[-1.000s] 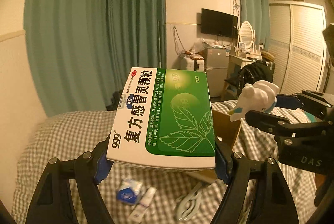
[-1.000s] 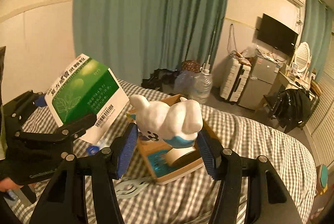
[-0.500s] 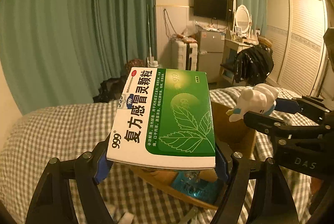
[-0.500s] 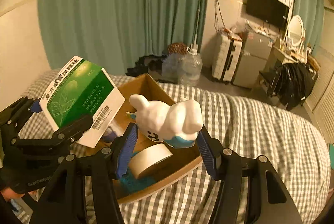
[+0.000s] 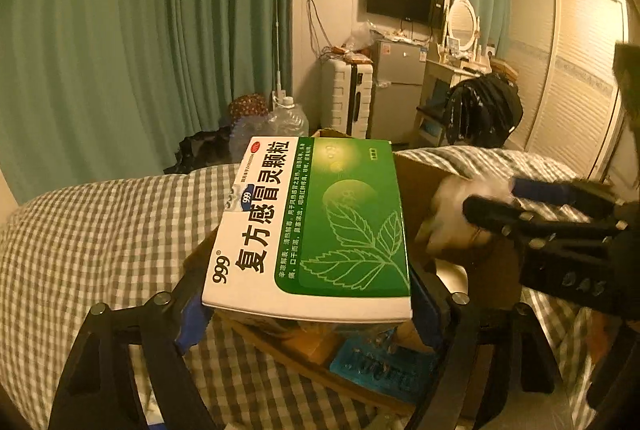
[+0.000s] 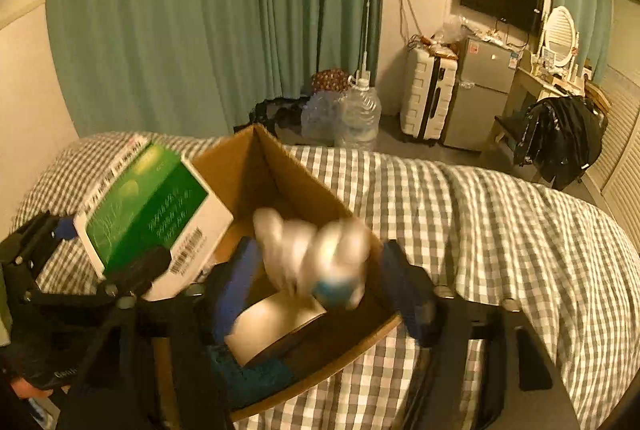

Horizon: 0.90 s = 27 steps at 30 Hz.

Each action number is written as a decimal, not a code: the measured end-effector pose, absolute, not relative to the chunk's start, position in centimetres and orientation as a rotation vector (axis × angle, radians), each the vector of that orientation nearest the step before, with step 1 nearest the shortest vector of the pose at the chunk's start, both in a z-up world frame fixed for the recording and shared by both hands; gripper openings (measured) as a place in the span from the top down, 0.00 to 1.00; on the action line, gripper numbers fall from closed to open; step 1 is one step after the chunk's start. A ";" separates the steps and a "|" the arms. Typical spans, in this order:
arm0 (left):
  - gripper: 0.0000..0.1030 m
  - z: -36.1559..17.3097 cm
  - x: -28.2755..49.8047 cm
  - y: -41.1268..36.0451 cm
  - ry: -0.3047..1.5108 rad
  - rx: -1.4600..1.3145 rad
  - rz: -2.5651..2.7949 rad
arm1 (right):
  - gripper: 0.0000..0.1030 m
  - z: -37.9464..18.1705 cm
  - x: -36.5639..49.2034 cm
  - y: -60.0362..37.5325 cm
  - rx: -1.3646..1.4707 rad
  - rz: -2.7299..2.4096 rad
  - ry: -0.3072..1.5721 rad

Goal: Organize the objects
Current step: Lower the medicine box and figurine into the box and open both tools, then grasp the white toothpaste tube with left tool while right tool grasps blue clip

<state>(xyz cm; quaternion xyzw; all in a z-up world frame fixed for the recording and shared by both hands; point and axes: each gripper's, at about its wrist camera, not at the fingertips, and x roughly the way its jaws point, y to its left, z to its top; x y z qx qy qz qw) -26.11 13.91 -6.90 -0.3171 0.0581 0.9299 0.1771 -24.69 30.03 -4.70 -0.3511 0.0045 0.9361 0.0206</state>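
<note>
The right gripper (image 6: pixel 320 286), fingers spread, has the toy (image 6: pixel 316 258) blurred between them, directly above the box (image 6: pixel 280 185); the left gripper (image 5: pixel 308 306) pinches the medicine carton (image 5: pixel 312 226).

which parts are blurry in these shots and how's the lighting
Right wrist view: the white toy between the right gripper fingers is smeared by motion, while the cardboard box and bed stay fairly sharp. Left wrist view: the medicine box in the left gripper is crisp, the toy blurred. Both views are dim, warm yellow, with fisheye bending at the edges.
</note>
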 end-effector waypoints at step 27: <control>0.00 2.9 -11.4 -0.8 0.140 -0.720 2.861 | 0.13 4.5 -9.3 19.5 -1.002 2.928 -0.070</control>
